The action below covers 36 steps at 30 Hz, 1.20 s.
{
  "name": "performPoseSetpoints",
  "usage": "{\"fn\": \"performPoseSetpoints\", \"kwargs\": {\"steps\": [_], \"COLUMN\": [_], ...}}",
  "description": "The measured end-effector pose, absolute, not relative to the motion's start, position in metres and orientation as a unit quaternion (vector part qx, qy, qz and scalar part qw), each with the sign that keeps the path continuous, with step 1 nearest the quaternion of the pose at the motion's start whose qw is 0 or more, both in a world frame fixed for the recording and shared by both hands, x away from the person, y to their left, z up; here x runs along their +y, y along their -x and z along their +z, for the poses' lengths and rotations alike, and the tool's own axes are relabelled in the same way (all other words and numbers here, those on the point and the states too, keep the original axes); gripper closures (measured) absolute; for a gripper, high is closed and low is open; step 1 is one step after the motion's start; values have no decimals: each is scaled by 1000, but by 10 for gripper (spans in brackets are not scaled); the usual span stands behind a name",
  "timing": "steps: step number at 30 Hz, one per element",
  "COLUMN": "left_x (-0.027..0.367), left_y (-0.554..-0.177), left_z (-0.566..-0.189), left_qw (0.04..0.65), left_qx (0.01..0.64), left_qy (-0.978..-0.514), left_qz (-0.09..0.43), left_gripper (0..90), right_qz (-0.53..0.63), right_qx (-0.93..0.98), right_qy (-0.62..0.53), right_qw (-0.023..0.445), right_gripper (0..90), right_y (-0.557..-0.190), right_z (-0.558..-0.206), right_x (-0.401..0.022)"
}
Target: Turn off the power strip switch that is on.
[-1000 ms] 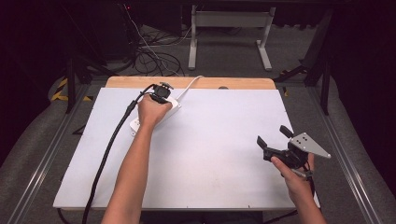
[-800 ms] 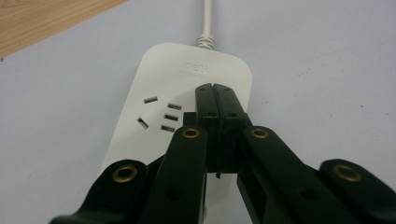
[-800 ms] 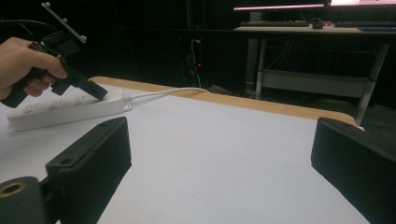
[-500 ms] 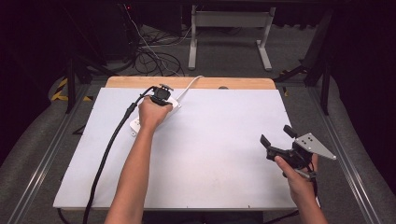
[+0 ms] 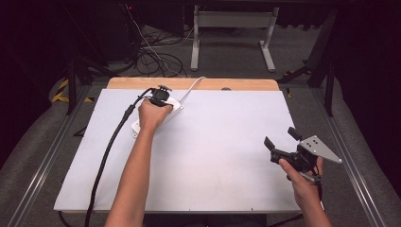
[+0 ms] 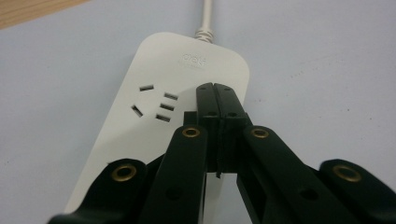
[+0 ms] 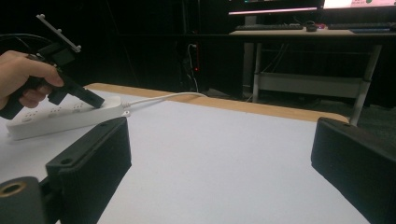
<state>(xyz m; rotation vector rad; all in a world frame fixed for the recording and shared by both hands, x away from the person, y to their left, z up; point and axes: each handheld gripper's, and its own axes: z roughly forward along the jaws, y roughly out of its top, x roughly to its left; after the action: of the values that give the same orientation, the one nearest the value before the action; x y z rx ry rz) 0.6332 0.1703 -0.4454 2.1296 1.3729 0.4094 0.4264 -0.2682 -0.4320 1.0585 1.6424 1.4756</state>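
Work in hand: the left gripper (image 6: 215,93) presses its tip down on a white power strip (image 6: 154,121), judged to be steadying the strip or working something on its top face.
Power strip: lies flat near the far left corner of the table (image 5: 227,142), its long axis slanting toward the far edge; its white cord (image 5: 191,85) runs off over the far edge.
Left gripper: jaws fully closed, pad against pad, nothing between them; the closed tip rests on the strip's top face just beside a socket group, toward the cord end.
Right gripper: in the right gripper view (image 7: 219,154) its jaws stand wide apart and empty; in the high view (image 5: 283,139) it is held above the near right part of the table, well apart from the strip.
Done so far: contact with the strip is made; no plug is seen in the visible sockets.
Left to do: judged, whatever the press is meant to achieve; the right gripper has no part in it yet.
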Motion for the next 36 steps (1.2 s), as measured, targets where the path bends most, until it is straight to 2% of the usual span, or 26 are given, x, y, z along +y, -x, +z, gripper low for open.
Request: {"fn": "performPoseSetpoints", "kwargs": {"steps": [23,36], "left_x": [171,172], "left_y": [-631,-626], "left_z": [-446,-451], "left_qw": [288,332], "left_qx": [513,493], "left_qy": [-793,-789], "left_qz": [158,154], "left_gripper": [900,900], "right_qz": [566,563], "right_qx": [639,647], "right_qy": [-406,-403], "right_qw": [326,319], "right_gripper": [55,56], "right_y": [-429,-431], "right_z": [-434,-437], "right_x": [-263,-259]}}
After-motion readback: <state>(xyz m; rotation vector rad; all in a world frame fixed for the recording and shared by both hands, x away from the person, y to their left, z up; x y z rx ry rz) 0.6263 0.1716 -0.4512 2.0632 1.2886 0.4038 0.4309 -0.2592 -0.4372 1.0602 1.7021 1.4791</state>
